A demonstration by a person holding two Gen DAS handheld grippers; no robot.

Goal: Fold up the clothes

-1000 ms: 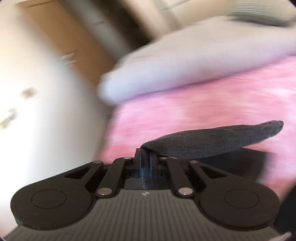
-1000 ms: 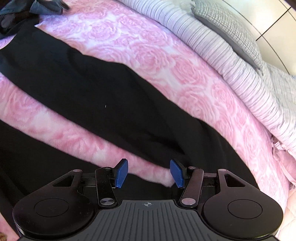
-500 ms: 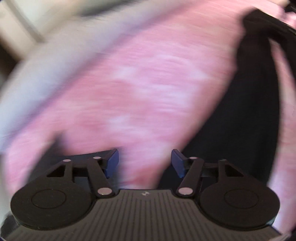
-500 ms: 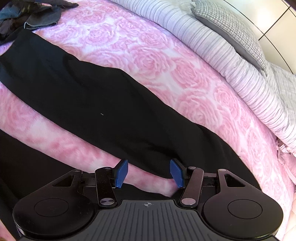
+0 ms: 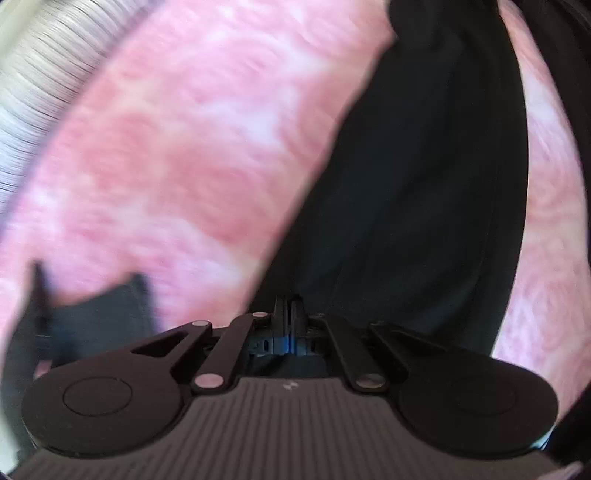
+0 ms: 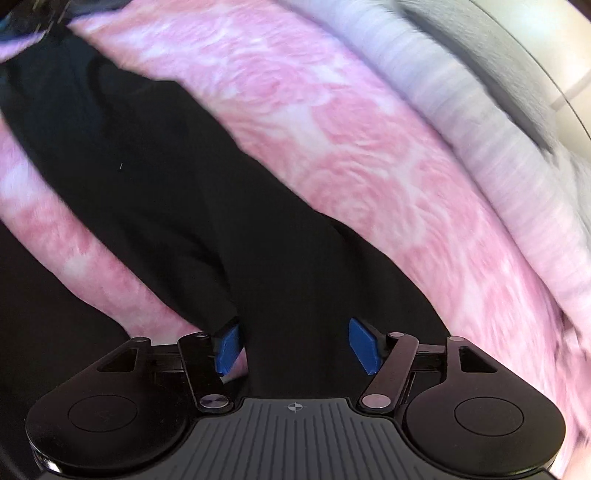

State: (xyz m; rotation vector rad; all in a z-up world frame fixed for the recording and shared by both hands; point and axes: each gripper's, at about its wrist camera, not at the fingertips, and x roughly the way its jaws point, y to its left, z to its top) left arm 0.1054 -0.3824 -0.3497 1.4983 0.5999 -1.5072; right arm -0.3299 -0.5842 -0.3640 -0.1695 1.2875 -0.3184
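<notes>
A black garment [image 6: 155, 184] with long legs lies spread on a pink rose-patterned bedspread [image 6: 332, 122]. In the right wrist view my right gripper [image 6: 295, 345] is open, its blue pads [image 6: 229, 347] astride the near end of one black leg. In the left wrist view the same black garment [image 5: 424, 192] runs away from my left gripper [image 5: 290, 314], whose fingers are closed together at the fabric's near edge. Whether cloth sits between them is unclear. Both views are blurred.
A grey-white striped duvet [image 6: 498, 155] lies along the far side of the bed and shows in the left wrist view [image 5: 40, 74] too. A pile of dark clothes [image 6: 33, 18] sits at the far left corner. Another dark cloth piece [image 5: 107, 317] lies near my left gripper.
My left gripper let go of the dark cloth, swung over the bedspread open, and has now closed at the black garment's edge. My right gripper opened wider and moved onto the black leg.
</notes>
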